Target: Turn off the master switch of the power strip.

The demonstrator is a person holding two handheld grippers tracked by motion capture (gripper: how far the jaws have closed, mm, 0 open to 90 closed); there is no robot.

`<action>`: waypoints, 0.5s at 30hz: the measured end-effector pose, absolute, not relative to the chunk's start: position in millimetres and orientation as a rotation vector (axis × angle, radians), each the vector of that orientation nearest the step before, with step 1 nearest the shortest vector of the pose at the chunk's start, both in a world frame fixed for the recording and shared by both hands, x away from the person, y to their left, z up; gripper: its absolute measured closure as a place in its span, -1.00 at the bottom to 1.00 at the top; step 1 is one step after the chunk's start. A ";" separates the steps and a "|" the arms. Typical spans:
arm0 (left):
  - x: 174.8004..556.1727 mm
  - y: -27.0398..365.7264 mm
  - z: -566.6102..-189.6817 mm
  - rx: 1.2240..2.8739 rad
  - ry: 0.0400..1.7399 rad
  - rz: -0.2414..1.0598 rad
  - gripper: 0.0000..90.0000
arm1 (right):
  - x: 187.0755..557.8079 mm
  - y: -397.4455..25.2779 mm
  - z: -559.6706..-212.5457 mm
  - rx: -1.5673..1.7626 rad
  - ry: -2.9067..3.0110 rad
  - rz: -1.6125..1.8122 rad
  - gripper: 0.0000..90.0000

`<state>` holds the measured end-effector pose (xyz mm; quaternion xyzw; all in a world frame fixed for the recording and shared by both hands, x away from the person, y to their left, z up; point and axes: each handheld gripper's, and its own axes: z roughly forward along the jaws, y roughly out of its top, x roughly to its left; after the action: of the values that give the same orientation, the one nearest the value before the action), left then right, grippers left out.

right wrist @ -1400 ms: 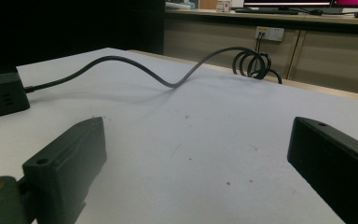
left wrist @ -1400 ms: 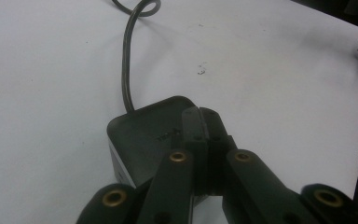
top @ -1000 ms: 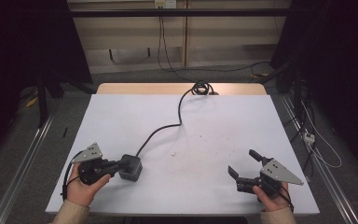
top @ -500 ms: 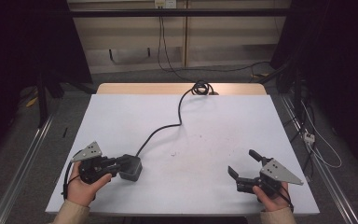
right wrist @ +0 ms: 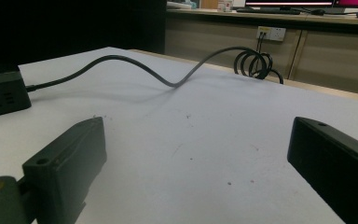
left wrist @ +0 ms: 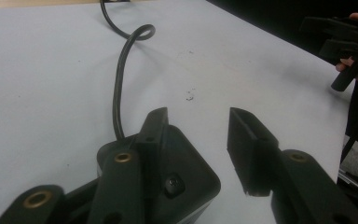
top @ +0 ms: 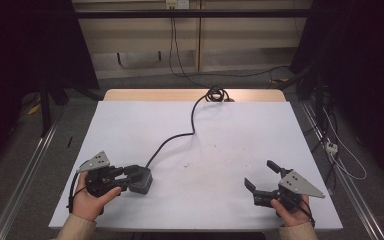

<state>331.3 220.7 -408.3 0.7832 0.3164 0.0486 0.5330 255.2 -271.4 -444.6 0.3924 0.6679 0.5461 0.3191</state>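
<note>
White and almost bare, the table (top: pixel 220 150) carries the work, with a wooden strip along its far edge and dark floor and cabinets behind.

At the near left, the left gripper (top: pixel 130 176) has its jaws spread, and they are not pinching anything. In the left gripper view (left wrist: pixel 196 128) one jaw lies across the top of a black power adapter (left wrist: pixel 186 177), while the other stands free of the block with white table showing in the gap between them. From above, the adapter (top: pixel 141 180) sits on the table right at those jaw tips, near the front left. The left hand (top: pixel 91 197) grips the tool from behind, a grey three-cornered plate on top.

A black cable (top: pixel 192 117) leaves the adapter's far side, runs across the table in a loose bend and ends in a small coil (top: pixel 216 94) at the far edge, on the wooden strip. The right gripper view shows the same cable (right wrist: pixel 168 80) arching low over the surface toward the coil (right wrist: pixel 256 63), with the adapter (right wrist: pixel 2 98) resting at the far left.

Well apart, at the near right, the right gripper (top: pixel 262 176) also has its jaws spread wide over bare table, holding nothing; the right hand (top: pixel 290 210) grips it near the front edge. Small dark specks (top: pixel 187 164) dot the table between the two tools.
</note>
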 end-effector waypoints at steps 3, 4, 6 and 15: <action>331.2 219.9 -408.0 1.869 0.747 0.116 0.16 | 255.4 -271.3 -444.6 1.032 1.757 1.436 -0.91; 331.3 219.6 -407.9 1.867 0.746 0.120 0.10 | 255.4 -271.2 -444.6 1.032 1.757 1.437 -0.91; 331.9 219.5 -407.9 1.870 0.746 0.116 -0.02 | 255.3 -271.1 -444.7 1.029 1.758 1.437 -0.91; 332.3 218.1 -407.7 1.862 0.732 0.127 -0.31 | 255.4 -271.4 -444.6 1.031 1.757 1.435 -0.91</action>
<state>332.3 218.1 -407.7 0.7828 0.3078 0.0533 0.5381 255.4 -271.4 -444.6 0.3921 0.6682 0.5459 0.3189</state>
